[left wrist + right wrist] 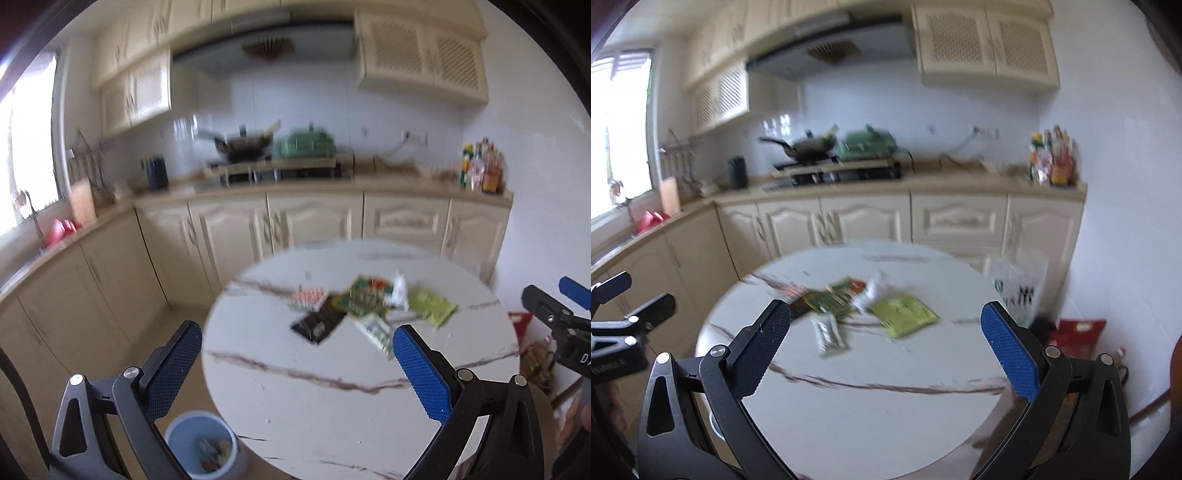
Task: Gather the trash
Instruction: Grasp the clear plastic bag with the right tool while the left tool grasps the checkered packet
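Round table (369,417): glossy white marble-look top, brown veining, smooth. 
Left gripper (297,369): matt black plastic frame, bare metal pivot pins; pads (423,373) blue, knurled rubbery texture. 
Right gripper (886,350): same build and finish. 
Wrappers (369,302): thin printed film, slight sheen; blurred. 
Green packet (904,314): matt-looking film or paper, cannot tell which. 
Bin (201,446): smooth pale-blue plastic. 
Cabinets (314,221): cream painted wood, satin. 
Wall tiles (303,107): white, glossy. 
Wok (243,144): dark metal.
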The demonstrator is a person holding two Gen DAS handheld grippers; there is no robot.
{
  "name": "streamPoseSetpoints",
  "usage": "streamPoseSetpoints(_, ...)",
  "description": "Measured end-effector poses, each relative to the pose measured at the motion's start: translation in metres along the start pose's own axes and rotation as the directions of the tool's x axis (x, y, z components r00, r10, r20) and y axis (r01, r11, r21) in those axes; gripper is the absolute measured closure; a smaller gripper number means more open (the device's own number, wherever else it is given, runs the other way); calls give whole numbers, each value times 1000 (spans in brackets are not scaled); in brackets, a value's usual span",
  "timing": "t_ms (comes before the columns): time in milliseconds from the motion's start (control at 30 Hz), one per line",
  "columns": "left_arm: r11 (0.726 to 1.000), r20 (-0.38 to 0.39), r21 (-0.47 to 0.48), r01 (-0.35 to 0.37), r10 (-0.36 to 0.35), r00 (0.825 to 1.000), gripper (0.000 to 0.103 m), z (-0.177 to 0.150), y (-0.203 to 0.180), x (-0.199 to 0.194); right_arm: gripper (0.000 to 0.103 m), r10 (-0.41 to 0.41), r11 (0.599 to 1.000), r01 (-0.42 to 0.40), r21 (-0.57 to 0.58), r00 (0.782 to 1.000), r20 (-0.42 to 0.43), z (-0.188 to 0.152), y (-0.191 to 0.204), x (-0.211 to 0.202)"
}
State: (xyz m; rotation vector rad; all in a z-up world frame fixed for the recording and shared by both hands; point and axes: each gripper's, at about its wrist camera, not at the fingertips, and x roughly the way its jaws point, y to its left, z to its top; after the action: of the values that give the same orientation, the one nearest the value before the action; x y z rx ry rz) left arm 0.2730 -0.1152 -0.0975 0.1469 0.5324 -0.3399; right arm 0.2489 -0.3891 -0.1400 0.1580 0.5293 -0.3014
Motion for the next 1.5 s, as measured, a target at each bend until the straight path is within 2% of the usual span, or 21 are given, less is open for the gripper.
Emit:
streamPoseSetpoints(67, 999, -81, -28, 23, -25, 996, 1, 9, 15, 29, 0, -11, 1000, 12, 7, 999, -49, -5, -9, 22)
streamPoseSetpoints(233, 996, -191, -79, 31, -46, 981, 1, 45, 38, 88, 0, -32, 999, 32, 1, 985, -172, -15, -27, 79)
streamPoseSetpoints(400, 995, -243, -93, 46, -67, 968, 1, 71, 55, 132, 0, -46, 999, 43, -15, 961, -271, -17, -38, 133)
streamPoseSetpoints(667, 992, -289, -109, 61, -90, 953, 1, 90, 66, 198, 0, 44, 999, -48, -2, 945, -323, 6, -24, 209)
streamPoseSetpoints(867, 995, -312, -64, 73, -90, 946, 1, 102, 64, 239, 1, 109, 993, -116, 3, 916, -385, 14, -2, 265)
streamPoseSetpoints(933, 995, -308, -45, 88, -97, 947, 1, 104, 62, 246, 14, 122, 991, -132, 3, 906, -405, 12, 0, 276)
streamPoseSetpoints(1000, 995, -326, -33, 97, -103, 940, 1, 105, 61, 259, 33, 120, 991, -136, -8, 900, -420, 10, 1, 282)
streamPoseSetpoints(1033, 995, -333, -25, 96, -99, 938, 1, 105, 60, 262, 37, 122, 990, -141, -11, 895, -430, 9, 1, 286)
streamPoseSetpoints(1067, 995, -334, -21, 96, -97, 937, 1, 104, 59, 264, 46, 125, 990, -144, -10, 891, -437, 7, 1, 287)
streamPoseSetpoints(1100, 995, -336, -20, 95, -96, 937, 1, 104, 59, 266, 60, 132, 989, -150, -4, 885, -447, 5, -1, 288)
streamPoseSetpoints(1167, 993, -352, -26, 115, -117, 929, 1, 106, 59, 279, 79, 150, 986, -166, 4, 877, -456, 2, -3, 289)
streamPoseSetpoints(1233, 990, -372, -43, 137, -143, 917, 1, 108, 59, 293, 81, 163, 983, -184, -3, 878, -451, 0, -4, 285)
streamPoseSetpoints(1267, 986, -390, -62, 155, -167, 905, 1, 109, 59, 303, 81, 165, 982, -187, -5, 879, -447, 1, -4, 283)
streamPoseSetpoints(1367, 980, -429, -82, 181, -198, 881, 1, 111, 55, 326, 82, 173, 982, -189, 0, 899, -403, 8, -7, 269)
streamPoseSetpoints(1433, 982, -452, -79, 169, -187, 872, 1, 113, 51, 338, 82, 184, 980, -198, 2, 911, -369, 15, -7, 256)
streamPoseSetpoints(1500, 975, -438, -77, 210, -222, 871, 1, 116, 46, 345, 82, 202, 976, -217, -2, 913, -355, 19, -3, 248)
